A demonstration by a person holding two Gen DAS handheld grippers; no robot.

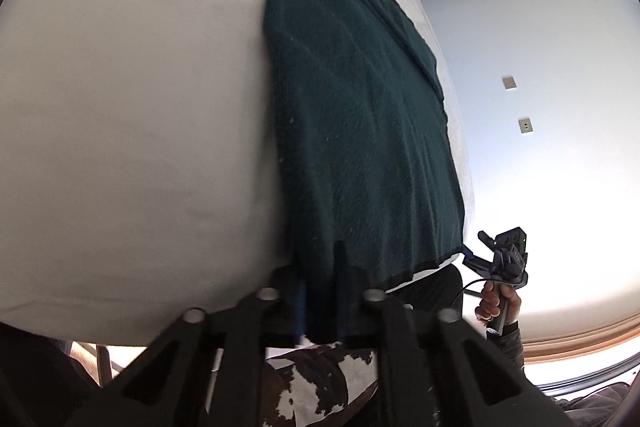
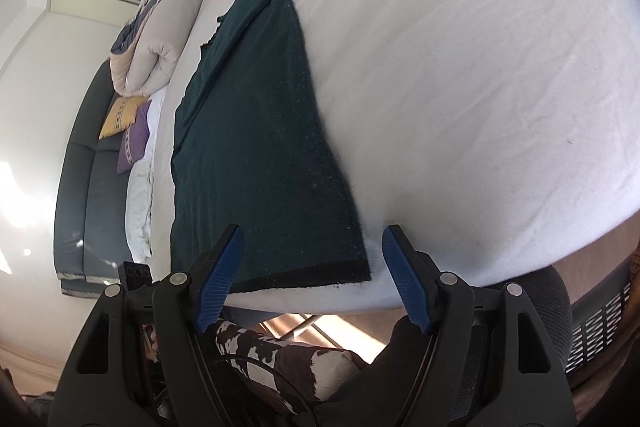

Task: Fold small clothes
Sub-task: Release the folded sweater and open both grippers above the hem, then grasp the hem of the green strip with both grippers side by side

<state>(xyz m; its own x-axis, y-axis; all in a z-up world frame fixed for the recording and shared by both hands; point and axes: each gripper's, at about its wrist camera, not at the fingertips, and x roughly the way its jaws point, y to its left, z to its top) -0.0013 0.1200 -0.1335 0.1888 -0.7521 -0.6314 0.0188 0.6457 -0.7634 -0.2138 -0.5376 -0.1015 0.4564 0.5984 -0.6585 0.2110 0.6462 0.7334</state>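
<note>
Sweater lies flat along the near edge of the bed, hem toward me. I read the left hand-held gripper as clamped on the hem corner. I read the right hand-held gripper as apart, its fingers straddling the other hem corner without pressing it.

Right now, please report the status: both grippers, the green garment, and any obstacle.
Left gripper shut on green garment near hem. Right gripper open, straddling hem corner. Garment flat on white bed. Nothing in the way.
</note>
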